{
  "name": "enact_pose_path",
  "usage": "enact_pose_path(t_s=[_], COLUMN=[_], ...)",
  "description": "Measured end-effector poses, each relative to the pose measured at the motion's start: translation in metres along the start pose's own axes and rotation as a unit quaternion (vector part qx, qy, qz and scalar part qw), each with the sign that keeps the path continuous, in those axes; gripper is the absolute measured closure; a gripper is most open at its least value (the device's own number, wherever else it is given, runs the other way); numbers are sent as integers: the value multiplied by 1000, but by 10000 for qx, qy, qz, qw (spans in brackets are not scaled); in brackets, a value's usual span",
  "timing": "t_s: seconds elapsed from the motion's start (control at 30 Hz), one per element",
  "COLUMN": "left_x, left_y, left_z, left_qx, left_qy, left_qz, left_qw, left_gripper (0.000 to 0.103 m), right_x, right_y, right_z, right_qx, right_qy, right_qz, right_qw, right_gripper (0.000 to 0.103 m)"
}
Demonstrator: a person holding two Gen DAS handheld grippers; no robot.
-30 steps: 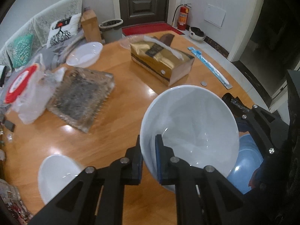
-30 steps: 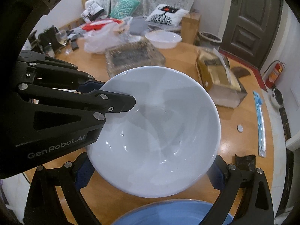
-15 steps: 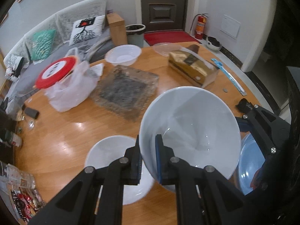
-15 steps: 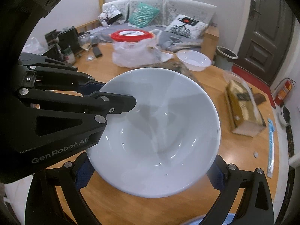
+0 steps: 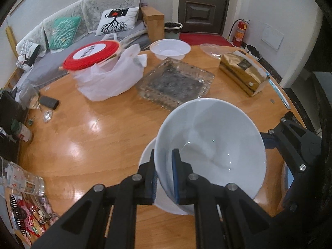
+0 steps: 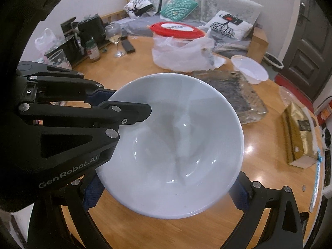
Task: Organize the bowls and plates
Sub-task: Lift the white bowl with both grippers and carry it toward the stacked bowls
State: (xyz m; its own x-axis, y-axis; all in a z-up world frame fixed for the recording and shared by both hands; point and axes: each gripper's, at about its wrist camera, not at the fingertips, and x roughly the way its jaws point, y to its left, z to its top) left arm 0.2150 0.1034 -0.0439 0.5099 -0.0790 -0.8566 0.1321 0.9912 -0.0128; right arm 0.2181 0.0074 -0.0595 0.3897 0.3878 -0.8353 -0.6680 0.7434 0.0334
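Your left gripper (image 5: 164, 174) has its jaws pinching the near rim of the large glossy white ceramic bowl (image 5: 209, 143), one blue pad inside the wall and one outside. The bowl is tilted, lifted clear of the round wooden desk (image 5: 93, 137), directly above a second white bowl (image 5: 148, 157) that sits on the desk, only its left edge peeking out from under the held one.

Your right gripper (image 6: 166, 188) has its jaws spread wide on either side of the same large bowl, the blue pads (image 6: 92, 193) close by the outer wall; you cannot tell from these views whether they touch it. In the left wrist view a sliver of a blue plate (image 5: 287, 178) shows at the right edge, behind the right gripper.

Farther back on the desk stand a clear plastic bowl (image 5: 170, 49), a square glass tray (image 5: 176, 83), a gold box (image 5: 242, 70) and a red-lidded container in a white plastic bag (image 5: 93, 54).
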Motion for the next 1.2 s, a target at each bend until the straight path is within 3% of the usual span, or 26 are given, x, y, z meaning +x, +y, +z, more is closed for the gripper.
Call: enact_pose_path(t_s=[0.4, 1.2], left_x=[14, 23], left_y=[20, 26], left_z=[-11, -15], left_qx=[-87, -70], left_qy=[193, 269], left_qz=[-34, -46], left_qw=[9998, 9996], left_gripper=[94, 94], right_x=[21, 26], right_y=[13, 22], right_z=[8, 5], right_qx=[-164, -559], right_qy=[379, 677], right_qz=[112, -142], right_qw=[9991, 9960], right_gripper=[6, 6])
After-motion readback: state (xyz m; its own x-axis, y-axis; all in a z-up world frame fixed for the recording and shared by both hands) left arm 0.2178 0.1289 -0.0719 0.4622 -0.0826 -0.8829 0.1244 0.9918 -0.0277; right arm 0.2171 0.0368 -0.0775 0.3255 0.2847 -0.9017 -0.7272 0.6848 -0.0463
